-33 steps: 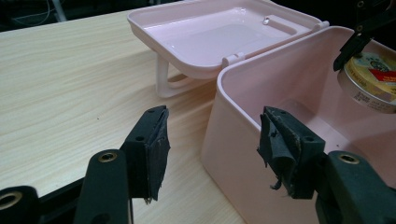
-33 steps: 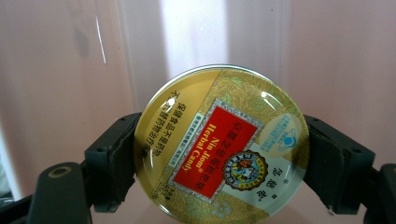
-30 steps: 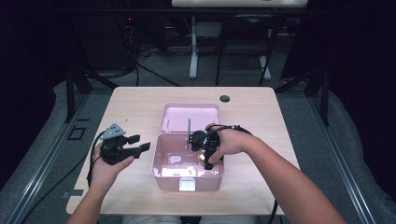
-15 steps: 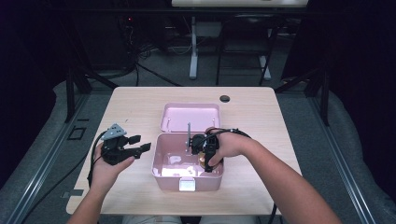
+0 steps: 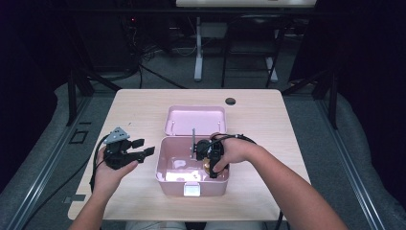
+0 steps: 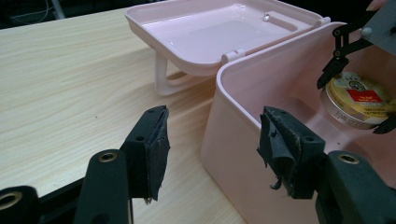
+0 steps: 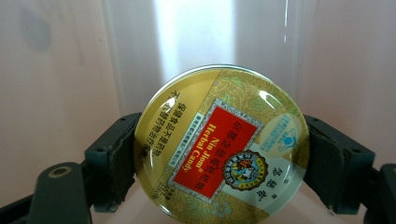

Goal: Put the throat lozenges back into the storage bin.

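Right hand-held gripper clamped on round candy tin inside pink box; left hand-held gripper open beside it. Smooth rim likely to slip, dropping tin.

Left gripper: you hold it open beside the pink box.
Right gripper: reaching down inside the box.
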`<state>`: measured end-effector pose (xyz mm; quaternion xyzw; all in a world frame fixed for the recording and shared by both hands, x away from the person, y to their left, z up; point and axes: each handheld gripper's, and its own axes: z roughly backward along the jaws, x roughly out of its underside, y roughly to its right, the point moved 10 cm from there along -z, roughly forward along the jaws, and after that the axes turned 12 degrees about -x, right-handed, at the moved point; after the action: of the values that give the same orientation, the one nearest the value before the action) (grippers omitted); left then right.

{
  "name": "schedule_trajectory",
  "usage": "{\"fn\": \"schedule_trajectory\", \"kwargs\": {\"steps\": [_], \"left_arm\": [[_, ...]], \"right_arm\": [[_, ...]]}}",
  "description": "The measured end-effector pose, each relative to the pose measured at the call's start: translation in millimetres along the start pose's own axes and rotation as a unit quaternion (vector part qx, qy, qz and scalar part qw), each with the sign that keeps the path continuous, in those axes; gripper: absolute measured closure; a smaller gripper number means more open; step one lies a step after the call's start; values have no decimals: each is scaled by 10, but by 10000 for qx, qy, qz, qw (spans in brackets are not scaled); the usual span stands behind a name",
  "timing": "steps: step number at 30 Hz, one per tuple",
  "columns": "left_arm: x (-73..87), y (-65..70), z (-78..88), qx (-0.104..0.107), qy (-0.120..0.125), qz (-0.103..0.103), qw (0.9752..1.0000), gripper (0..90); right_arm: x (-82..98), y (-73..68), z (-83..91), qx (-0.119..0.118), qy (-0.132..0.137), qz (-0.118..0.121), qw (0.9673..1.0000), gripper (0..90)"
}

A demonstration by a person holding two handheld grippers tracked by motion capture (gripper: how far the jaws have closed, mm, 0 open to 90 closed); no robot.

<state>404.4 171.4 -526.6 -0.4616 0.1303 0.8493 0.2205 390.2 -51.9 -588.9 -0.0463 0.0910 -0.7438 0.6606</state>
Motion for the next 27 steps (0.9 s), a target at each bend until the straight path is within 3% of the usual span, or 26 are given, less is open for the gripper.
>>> {"fn": "schedule_trajectory", "kwargs": {"steps": [27], "left_arm": [[3,-2,-7,-12,10,-5,10000,420]], "right_arm": [[2,3,-132,-15,-93,152,9998,197]]}}
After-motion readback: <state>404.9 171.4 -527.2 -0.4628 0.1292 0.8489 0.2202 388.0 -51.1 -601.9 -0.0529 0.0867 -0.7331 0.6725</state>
